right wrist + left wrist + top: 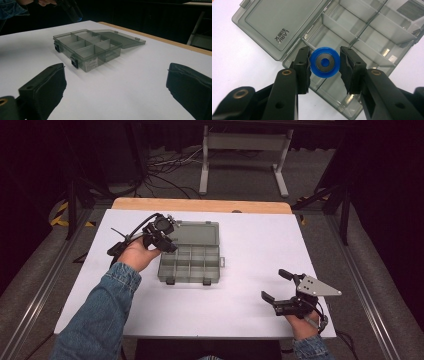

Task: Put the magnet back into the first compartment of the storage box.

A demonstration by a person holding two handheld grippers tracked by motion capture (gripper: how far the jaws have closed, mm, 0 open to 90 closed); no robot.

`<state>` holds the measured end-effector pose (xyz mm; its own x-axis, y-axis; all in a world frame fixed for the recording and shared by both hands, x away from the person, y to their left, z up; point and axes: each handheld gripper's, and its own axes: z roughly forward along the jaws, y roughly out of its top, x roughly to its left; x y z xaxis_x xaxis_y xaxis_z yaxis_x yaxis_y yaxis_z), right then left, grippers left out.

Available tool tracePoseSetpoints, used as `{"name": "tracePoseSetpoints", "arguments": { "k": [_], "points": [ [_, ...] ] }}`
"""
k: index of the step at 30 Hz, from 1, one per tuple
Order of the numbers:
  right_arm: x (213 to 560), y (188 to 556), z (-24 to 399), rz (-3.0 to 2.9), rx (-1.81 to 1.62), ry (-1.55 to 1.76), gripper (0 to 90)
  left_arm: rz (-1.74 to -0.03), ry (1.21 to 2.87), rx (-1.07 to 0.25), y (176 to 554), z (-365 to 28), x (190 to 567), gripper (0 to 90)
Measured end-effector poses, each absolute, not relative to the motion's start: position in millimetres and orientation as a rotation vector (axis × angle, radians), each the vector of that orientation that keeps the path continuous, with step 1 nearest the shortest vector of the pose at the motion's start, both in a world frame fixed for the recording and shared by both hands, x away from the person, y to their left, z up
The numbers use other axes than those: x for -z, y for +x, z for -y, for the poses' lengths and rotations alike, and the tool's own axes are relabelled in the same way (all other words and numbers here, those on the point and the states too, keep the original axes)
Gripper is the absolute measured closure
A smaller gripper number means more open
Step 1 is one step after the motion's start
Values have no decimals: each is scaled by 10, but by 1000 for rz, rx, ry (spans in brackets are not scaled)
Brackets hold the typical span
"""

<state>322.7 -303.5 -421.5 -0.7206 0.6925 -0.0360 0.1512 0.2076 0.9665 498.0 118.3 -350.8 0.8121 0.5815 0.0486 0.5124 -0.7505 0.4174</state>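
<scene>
Blue round bearing [324, 62] above open grey compartment box [362, 32].

A white table top [250, 270] is being edged by a wooden strip [200, 205] at its far side; beyond it, a white frame [245, 150] and cables [165, 167] are lying on the floor.

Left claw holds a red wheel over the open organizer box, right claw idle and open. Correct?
Not quite: the wheel is blue, not red, as the left gripper view shows. The left claw grips it over the open organizer box; the right claw sits idle and open.
</scene>
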Motion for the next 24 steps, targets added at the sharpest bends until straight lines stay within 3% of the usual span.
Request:
{"name": "tracePoseSetpoints", "arguments": {
  "k": [24],
  "points": [
    [4222,3234,3030,-2030,-1532,783,33,-927,2608,-197,5185,-1270,3886,620]
  ]
}}
